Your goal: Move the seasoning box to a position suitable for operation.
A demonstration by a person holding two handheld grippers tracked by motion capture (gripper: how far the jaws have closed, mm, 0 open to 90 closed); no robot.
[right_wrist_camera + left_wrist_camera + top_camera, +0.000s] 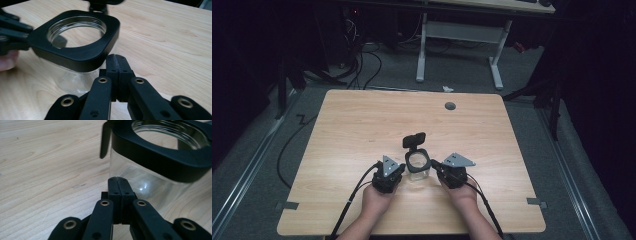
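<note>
Grippers (pixel 406 169) (pixel 433 164): two; jar (pixel 417 166): one.

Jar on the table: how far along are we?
Done: the jar stands upright with its hinged lid flipped open, and it looks empty. In hand: the left tongs and right tongs are both shut, flanking the jar, tips at its glass wall; contact unclear. Left: likely closing the lid or moving the jar; neither has begun.
</note>
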